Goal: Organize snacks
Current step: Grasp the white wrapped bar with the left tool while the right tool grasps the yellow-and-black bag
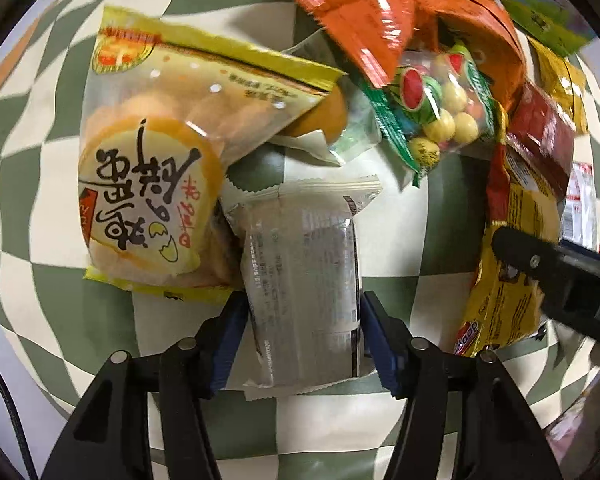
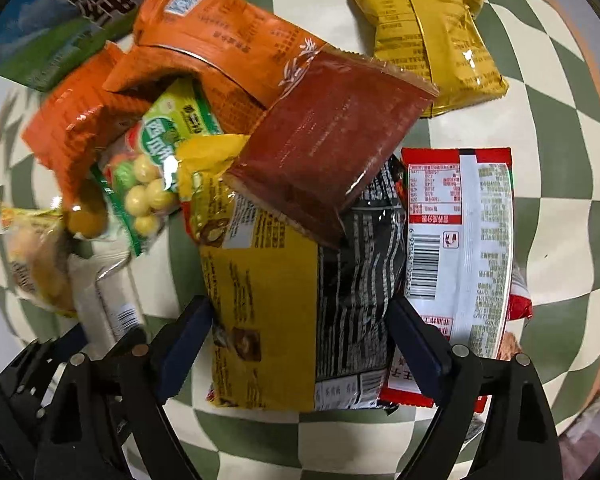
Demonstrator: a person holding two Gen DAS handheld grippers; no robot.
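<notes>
Left gripper (image 1: pixel 302 316) straddles the white wafer packet (image 1: pixel 304 280), pads at its sides, grip unconfirmed. Right gripper (image 2: pixel 300 328) stands wide around the yellow-black bag (image 2: pixel 296 312). Both look light, crinkly, slippery; hold mid-body, gently.

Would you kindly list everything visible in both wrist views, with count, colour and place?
White wrapper: 1, translucent white, between left fingers.
Egg cake bag: 1, yellow, left of it.
Candy ball bag: 1, green, mid pile.
Orange bags: 2, orange, far side.
Brown packet: 1, reddish brown, atop pile.
Mustard packet: 1, yellow, far right, apart.
Yellow-black bag: 1, between right fingers.
Red-white packet: 1, right of it.
Printed box: 1, blue-green, far left.
Checked tablecloth: 1, green-cream, underneath.
Left gripper: 1, black, blue pads.
Right gripper: 1, same.
</notes>
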